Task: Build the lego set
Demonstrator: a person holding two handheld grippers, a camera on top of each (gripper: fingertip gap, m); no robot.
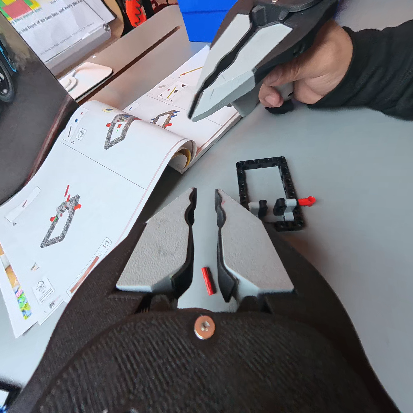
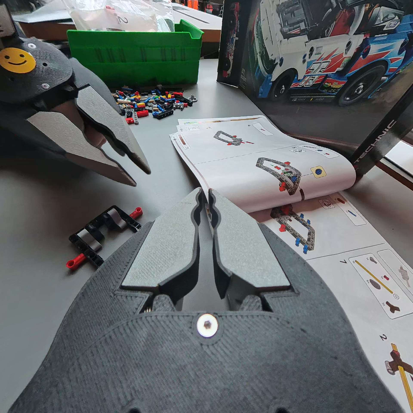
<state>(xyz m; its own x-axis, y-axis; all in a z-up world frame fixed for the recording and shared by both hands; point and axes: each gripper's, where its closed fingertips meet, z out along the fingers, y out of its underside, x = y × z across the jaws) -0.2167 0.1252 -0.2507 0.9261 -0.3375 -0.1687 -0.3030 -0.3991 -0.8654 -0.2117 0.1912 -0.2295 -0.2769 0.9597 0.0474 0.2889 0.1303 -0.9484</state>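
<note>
A black rectangular Lego frame lies flat on the grey table, with grey and black connectors across one end and a red pin sticking out of its side. My left gripper is open and empty, hovering just left of the frame. A short red axle shows through the gap near the finger bases, apparently lying on the table. My right gripper is shut and empty over the edge of the instruction booklet. In the right wrist view the frame lies to the left, with the left gripper above it.
The open booklet lies left of the frame. A pile of loose pieces sits before a green bin at the back. The set's box stands behind the booklet. A hand holds the right gripper. Left tips to right tips: about 8 cm. My right tips are about 15 cm from the short red axle, my left tips only 8 cm.
</note>
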